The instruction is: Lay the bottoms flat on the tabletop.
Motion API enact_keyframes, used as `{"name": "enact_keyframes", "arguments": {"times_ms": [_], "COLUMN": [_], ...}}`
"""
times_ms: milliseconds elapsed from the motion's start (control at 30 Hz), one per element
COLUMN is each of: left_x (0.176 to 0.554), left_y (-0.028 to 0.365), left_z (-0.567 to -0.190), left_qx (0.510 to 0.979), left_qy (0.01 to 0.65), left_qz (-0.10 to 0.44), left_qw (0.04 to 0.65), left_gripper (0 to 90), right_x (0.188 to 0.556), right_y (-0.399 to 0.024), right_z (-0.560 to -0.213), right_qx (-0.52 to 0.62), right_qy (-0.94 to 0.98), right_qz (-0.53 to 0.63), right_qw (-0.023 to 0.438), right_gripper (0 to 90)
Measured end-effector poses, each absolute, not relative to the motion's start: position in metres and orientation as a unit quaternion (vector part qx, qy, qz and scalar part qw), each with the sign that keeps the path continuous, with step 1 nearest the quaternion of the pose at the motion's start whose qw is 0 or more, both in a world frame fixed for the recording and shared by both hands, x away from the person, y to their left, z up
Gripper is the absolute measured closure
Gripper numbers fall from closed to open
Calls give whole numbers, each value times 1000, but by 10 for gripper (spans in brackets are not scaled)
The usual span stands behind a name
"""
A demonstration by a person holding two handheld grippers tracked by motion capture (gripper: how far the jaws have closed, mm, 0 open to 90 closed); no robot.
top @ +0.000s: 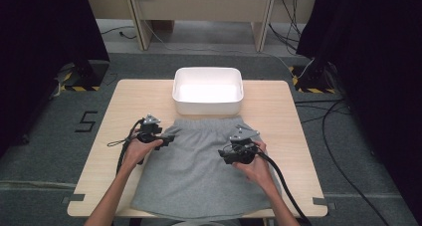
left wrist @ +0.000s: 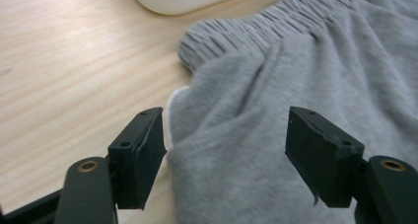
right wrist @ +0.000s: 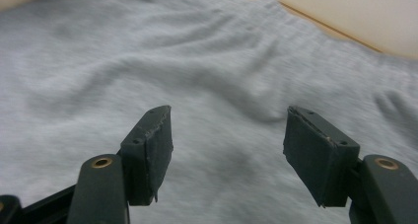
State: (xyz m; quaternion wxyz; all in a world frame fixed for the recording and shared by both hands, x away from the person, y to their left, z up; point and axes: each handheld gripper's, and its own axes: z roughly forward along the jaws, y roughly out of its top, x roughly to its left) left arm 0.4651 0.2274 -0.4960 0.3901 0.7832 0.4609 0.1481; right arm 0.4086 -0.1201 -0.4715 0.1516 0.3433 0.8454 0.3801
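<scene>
**Mia:** What are the two hands doing?

**Ben:** Each hand holds black tongs. The left tongs (top: 167,139) and the right tongs (top: 225,155) are both over the grey shorts (top: 199,171). The shorts lie flat on the desk (top: 104,151), right under both tongs. The stretchy waistband (left wrist: 256,29) is on the far side of the tongs, next to the white tub (top: 207,90).

**Mia:** Are the tongs holding the shorts?

**Ben:** No. Both are wide open and hold nothing. In the left gripper view the side edge of the shorts sits between the two jaws, but the pads don't press on it. In the right gripper view there is just soft grey cloth under the open jaws.

**Mia:** So what should they do now?

**Ben:** I think they want to grab the shorts to fold them or put them in the tub. To do it well, the left tongs should go down on the side edge just below the waistband, so one jaw slips under the cloth. The right tongs are over the middle, where the cloth is flat. They should move out to the other side edge first.

**Mia:** And then?

**Ben:** Pinch both sides firmly and lift together, so the shorts don't slip or bunch up.
</scene>
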Motion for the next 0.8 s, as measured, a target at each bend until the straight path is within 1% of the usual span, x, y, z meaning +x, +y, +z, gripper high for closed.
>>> {"name": "enact_keyframes", "arguments": {"times_ms": [267,333,467,600,800], "left_x": [478,482,488,491,495], "left_y": [229,229,228,227,227], "left_z": [-494,-494,-493,-495,-500], "left_qx": [779,784,786,779,779], "left_qy": [471,470,470,477,483], "left_qz": [145,135,140,145,143], "left_qw": [387,383,376,381,375], "left_gripper": [298,292,284,270,257], "right_x": [386,381,372,365,354], "right_y": [-102,-98,-88,-80,-65], "right_z": [-465,-464,-461,-459,-459], "right_qx": [315,308,296,285,262], "right_qy": [851,853,854,856,864], "right_qz": [397,401,410,414,416], "right_qw": [135,131,123,117,106], "right_gripper": [360,360,360,360,360]}}
